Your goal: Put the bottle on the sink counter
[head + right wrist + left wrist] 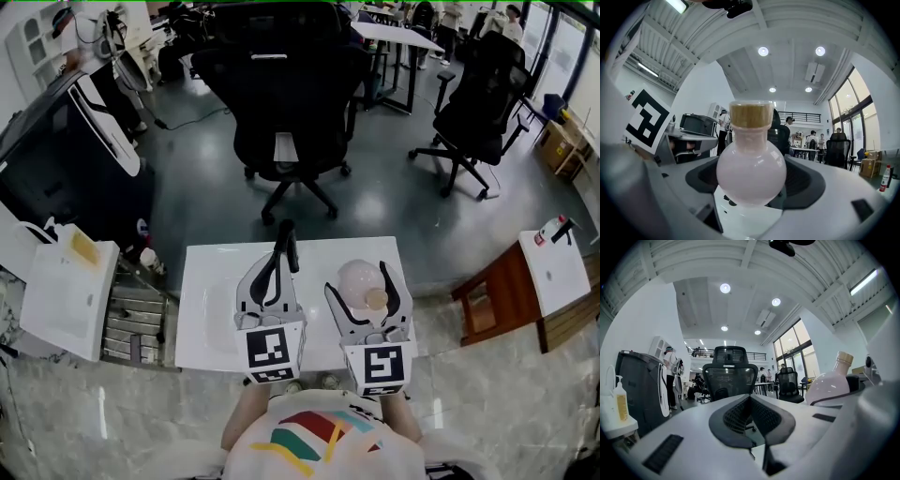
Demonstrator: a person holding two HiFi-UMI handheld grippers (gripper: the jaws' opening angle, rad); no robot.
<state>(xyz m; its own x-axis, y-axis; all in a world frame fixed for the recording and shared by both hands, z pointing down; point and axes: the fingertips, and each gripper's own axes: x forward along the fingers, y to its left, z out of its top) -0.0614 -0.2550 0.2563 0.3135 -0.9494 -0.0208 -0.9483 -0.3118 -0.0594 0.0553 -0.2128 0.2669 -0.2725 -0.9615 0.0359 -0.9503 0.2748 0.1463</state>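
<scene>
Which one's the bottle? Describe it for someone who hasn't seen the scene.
Start at the white counter in front of the black office chair. Over its right side, the right gripper has its jaws closed on the bottle. It is a round, pale pink flask with a tan stopper, and the left gripper beside it is shut on nothing.

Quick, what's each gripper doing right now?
Left gripper: closed, jaws together, holding nothing.
Right gripper: closed on the bottle, which sits between its jaws.
</scene>
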